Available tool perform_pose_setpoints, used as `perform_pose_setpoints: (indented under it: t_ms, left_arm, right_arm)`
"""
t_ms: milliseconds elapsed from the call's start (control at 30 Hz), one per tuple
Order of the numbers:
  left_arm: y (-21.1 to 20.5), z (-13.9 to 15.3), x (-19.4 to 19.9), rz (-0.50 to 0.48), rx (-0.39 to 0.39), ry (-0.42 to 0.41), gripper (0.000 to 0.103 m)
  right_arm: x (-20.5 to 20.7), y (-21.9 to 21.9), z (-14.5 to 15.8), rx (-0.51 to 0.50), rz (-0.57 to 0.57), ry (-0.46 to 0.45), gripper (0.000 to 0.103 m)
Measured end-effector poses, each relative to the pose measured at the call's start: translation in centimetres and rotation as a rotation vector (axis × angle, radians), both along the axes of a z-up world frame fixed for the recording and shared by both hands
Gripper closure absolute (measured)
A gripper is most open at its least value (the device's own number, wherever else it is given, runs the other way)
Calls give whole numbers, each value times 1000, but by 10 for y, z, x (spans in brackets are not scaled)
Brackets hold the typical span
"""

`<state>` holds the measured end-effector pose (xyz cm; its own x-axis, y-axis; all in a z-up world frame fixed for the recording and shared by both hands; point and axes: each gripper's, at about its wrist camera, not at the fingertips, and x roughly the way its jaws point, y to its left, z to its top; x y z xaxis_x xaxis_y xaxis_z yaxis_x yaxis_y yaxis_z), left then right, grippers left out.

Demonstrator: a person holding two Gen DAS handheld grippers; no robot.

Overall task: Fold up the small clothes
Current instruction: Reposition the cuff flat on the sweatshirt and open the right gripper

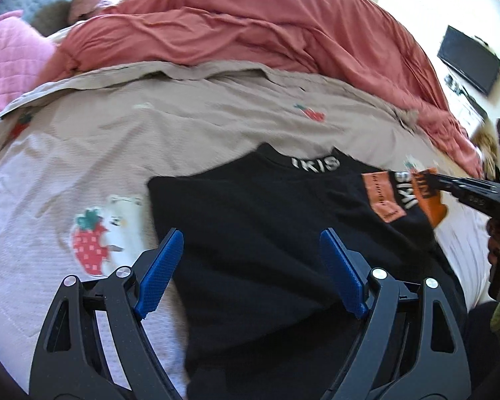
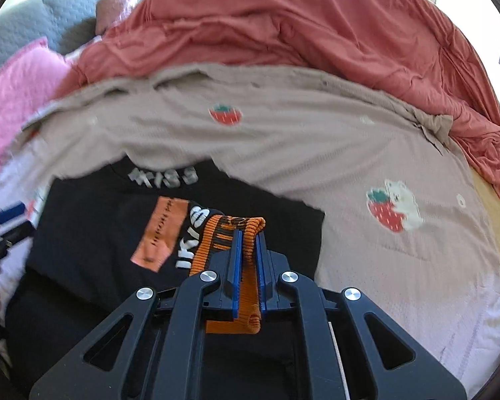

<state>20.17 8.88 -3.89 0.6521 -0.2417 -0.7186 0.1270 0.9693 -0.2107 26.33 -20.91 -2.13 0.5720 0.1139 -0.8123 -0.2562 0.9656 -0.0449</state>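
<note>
Black top point(image 1: 266, 220) carries pale block lettering on its collar point(image 1: 315, 163): reads roughly "IKIS" in the left wrist view, blurred to something like "KISS" on the same collar point(image 2: 163, 176) in the right wrist view. Sleeve point(image 2: 191, 243) has white letters running along it, "IKIS"-like, first letters partly folded over. Orange patch point(image 1: 381, 196) on the sleeve bears a line of small dark print, too tiny to read. Orange ribbed cuff point(image 2: 230, 233) has dark woven marks, not legible. Bedsheet point(image 1: 150, 116) shows only strawberry and bear pictures, no words.
</note>
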Motion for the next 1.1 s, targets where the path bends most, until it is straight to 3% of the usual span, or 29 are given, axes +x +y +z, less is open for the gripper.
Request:
perform_pose_setpoints:
  t_ms: [200,333,500,600,700,800,833,933,1100]
  left_arm:
    - [-8,-18,5,-32,22,65,26]
    - [-9,-17,4,-33,11,53,26]
    - [-23,-14,-1,-68,53,25,26]
    - [-30,-21,0,-88,78,56,26]
    - [-30,-35,5,-72,118,142,26]
    - [-27,-37,6,-66,91,155,26]
    - [-27,-37,6,-66,89,158,26]
    - [-29,-38,5,-72,97,157,26]
    - [-27,-38,7,-69,84,163,26]
  right_arm:
    - [-1,-9,-34,-129,-73,12,91]
    - [-13,-23,-25,-46,-109,-21,89]
    - [-30,-2,-16,20,1,-43,79]
    - [-33,18,-18,28,53,-27,74]
    - [-30,29,-25,25,70,2,74]
    - [-25,29,-40,-25,41,49,73]
    - [-23,26,-46,-41,25,72,64]
    - [-20,13,-58,-38,-21,98,51]
    - [-20,9,-61,-4,-41,100,50]
